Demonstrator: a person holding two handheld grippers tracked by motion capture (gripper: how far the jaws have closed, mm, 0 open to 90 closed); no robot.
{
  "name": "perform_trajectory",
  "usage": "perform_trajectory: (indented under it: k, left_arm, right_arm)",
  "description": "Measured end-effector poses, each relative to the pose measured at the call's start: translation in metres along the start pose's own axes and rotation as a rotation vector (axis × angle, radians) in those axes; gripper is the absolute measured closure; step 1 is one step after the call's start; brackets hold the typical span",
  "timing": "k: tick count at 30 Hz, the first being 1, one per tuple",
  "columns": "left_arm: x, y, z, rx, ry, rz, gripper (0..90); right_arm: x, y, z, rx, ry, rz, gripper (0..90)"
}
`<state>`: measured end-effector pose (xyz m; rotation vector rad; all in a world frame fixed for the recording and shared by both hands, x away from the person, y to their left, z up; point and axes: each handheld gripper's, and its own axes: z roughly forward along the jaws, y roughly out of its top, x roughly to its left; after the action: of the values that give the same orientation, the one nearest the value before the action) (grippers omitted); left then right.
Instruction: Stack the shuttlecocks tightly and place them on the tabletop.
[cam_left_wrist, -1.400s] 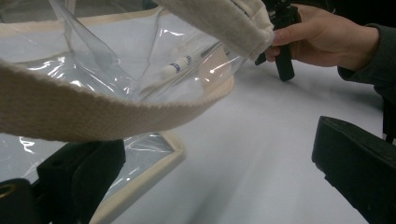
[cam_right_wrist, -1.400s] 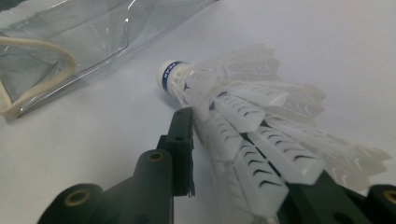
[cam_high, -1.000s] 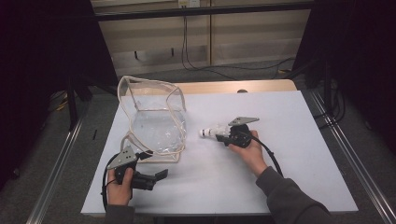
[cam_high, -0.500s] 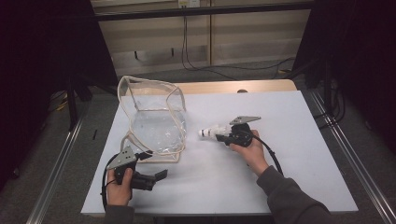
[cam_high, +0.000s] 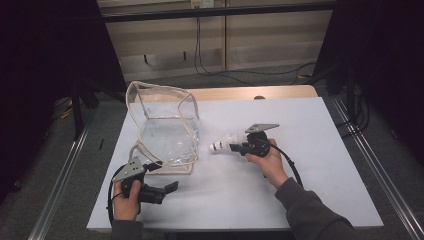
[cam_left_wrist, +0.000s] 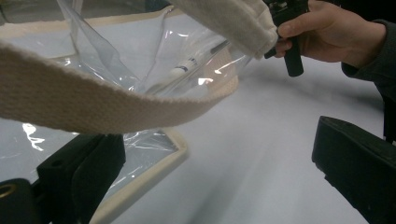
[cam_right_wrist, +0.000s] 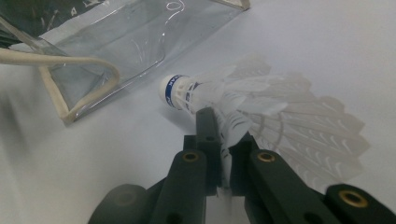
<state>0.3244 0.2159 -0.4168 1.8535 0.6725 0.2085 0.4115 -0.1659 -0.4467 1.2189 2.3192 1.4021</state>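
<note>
The left claw (cam_high: 167, 189) lies on the desk (cam_high: 320, 150) just in front of the clear bag (cam_high: 167, 127), jaws spread wide, holding nothing; the right claw (cam_high: 234, 147) pinches the shuttlecock (cam_right_wrist: 243, 105) by its feathers, cork pointing toward the bag, just right of it.

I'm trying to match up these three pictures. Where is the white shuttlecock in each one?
High view: the shuttlecock sits mid-table, held in the right gripper.
Left gripper view: seen through the clear bag, upper middle.
Right gripper view: centre, feathers pinched between the jaws.
Shared landmark: the clear bag's cream-trimmed edge.
</note>
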Motion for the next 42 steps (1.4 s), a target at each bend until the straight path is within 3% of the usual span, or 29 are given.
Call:
perform_trajectory:
  k: [42]
  left_arm:
    - [-0.001, 0.002, 0.002, -0.007, 0.002, -0.001, 2.9]
  right_arm:
    - [0.000, 0.010, -0.019, -0.048, 0.032, 0.013, 88.0]
